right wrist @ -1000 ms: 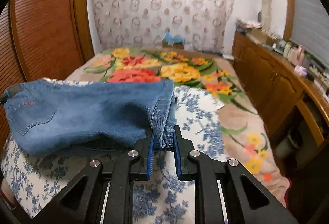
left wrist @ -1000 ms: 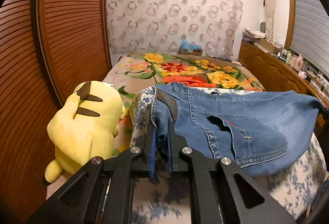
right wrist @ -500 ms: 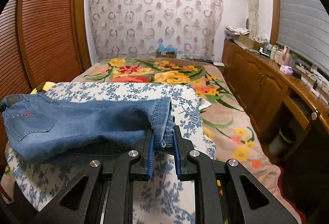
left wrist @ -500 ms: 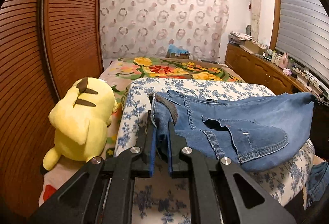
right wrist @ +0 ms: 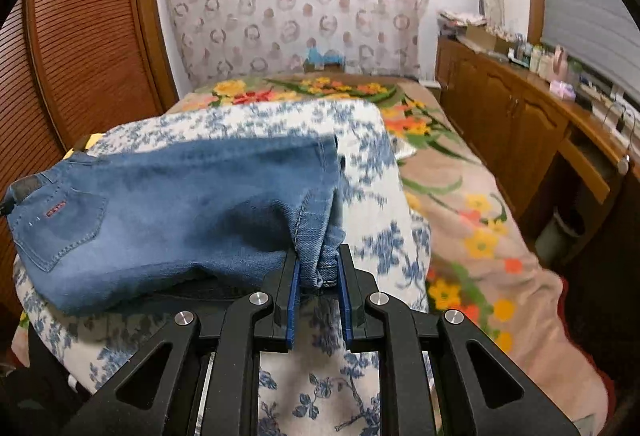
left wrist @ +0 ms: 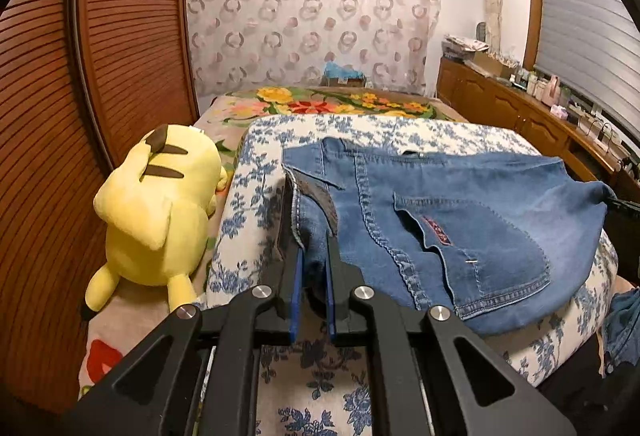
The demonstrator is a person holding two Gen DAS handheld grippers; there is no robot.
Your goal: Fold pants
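- The bed (left wrist: 404, 104) under a beige blanket with orange, yellow and red flowers fills the middle of the room, running back to a curtain patterned with pale rings (right wrist: 296, 0).
- A white quilt printed with blue flowers (left wrist: 264, 172) lies folded over the near end of the bed.
- A brown louvred wooden door (left wrist: 132, 36) stands along the left side; a long brown wooden cabinet (right wrist: 516, 108) crowded with small bottles and boxes runs along the right.
- The blue denim pants (left wrist: 460, 220) are spread across the blue-flowered quilt, back pocket with a small red tag facing up; a bit of the cloth hangs over the quilt's right edge.
- A yellow plush toy with brown stripes on its back (left wrist: 160, 212) lies just beside the quilt, on the left, apart from the pants.
- The left gripper (left wrist: 313, 256), black with blue pads, has its jaws clamped on the waistband corner of the pants.
- The right gripper (right wrist: 318, 268) has its jaws clamped on a bunched hem of the same pants, at their opposite end.
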